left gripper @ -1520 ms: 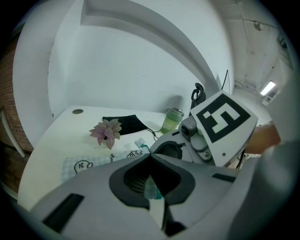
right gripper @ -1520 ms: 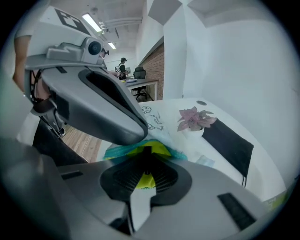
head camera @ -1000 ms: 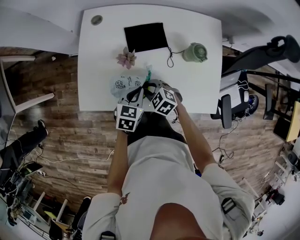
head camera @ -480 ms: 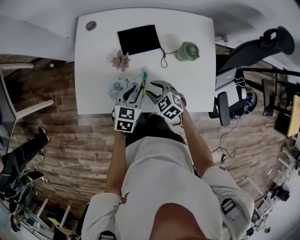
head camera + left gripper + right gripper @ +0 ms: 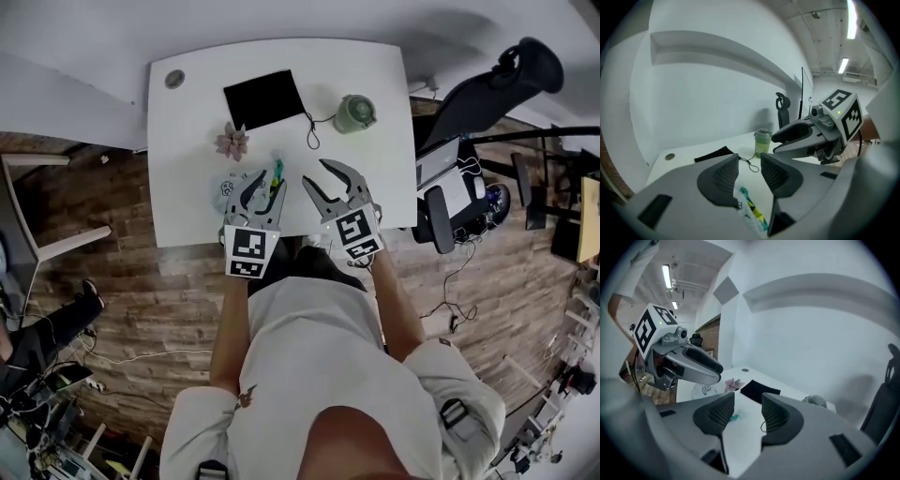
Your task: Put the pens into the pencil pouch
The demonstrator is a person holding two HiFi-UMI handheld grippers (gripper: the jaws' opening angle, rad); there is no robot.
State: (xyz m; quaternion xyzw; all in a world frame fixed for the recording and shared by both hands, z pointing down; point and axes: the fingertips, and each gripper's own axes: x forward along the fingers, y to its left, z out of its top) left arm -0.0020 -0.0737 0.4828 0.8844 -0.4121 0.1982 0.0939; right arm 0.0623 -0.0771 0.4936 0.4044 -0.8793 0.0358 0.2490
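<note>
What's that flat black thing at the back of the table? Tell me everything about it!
It is a black drawstring bag, rectangular, and it looks like soft, dull cloth. It lies flat and slightly askew on the white table, toward the far edge. A thin black cord trails from its right corner onto the tabletop and ends in a small loop, near the green jar. A small pink plant sits by its near left corner. Only the table touches it.
</note>
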